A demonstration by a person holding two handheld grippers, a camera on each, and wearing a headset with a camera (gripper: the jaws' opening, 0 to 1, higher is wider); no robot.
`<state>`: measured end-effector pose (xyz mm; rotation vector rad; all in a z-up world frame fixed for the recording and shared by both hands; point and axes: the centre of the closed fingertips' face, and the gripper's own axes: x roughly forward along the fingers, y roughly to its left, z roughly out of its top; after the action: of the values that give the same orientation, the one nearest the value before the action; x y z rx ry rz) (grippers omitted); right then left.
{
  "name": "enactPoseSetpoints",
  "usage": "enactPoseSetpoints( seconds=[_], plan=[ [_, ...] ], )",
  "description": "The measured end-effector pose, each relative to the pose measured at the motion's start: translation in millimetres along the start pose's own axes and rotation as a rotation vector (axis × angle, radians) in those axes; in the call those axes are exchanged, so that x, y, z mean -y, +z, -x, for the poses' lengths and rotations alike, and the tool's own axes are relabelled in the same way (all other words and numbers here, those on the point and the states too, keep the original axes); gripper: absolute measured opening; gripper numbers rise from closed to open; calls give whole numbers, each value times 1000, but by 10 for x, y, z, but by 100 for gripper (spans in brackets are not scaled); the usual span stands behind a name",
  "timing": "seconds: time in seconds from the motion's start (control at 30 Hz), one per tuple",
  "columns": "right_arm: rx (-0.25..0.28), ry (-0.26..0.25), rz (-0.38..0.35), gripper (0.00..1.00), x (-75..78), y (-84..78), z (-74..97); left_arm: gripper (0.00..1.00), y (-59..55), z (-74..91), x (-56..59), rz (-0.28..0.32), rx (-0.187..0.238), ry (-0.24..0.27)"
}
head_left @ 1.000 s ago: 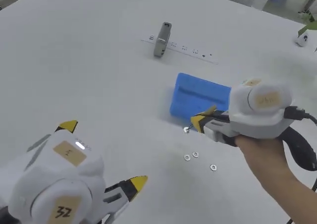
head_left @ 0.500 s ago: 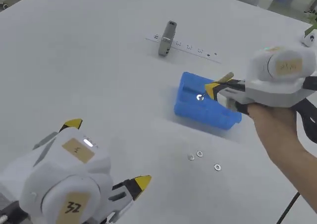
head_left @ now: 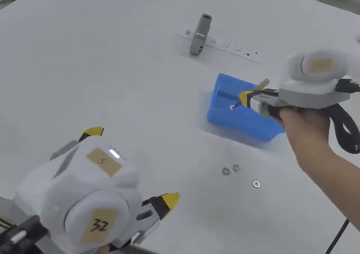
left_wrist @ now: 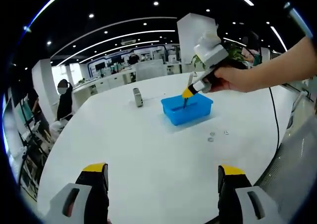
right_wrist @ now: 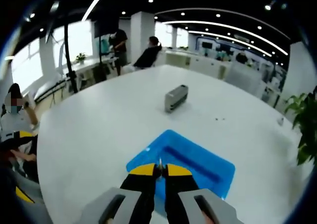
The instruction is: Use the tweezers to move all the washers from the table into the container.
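Right claw (head_left: 248, 99) now over rectangular blue container (head_left: 224, 118) (slim metal tweezers (right_wrist: 160, 164) pinched)

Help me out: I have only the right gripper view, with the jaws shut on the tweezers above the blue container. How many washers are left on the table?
Observer: In the head view, three washers lie on the table, on the near side of the blue container.
Operator: Is the left gripper busy?
Observer: No. The left gripper has its jaws wide apart and holds nothing, well short of the container.
Operator: Where do the tips point?
Observer: In the left gripper view, the tweezers held by the right gripper point down inside the container's rim.
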<state>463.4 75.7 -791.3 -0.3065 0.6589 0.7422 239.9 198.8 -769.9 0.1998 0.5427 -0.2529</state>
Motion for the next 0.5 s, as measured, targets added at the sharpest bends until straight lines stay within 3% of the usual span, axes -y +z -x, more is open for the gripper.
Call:
enactPoseSetpoints(
  seconds=[0.33, 0.47, 0.5],
  plan=[
    [-65, -2, 26, 2, -16, -194, -148, 94, -12, 5, -1, 0, -5, 1],
    [-85, 0, 20, 2, -34, -246, -117, 93, -23, 3, 7, -5, -12, -2],
    [-67, -3, 20, 2, -26, -229, -122, 93, -25, 2, 9, -6, -13, -2]
  ],
)
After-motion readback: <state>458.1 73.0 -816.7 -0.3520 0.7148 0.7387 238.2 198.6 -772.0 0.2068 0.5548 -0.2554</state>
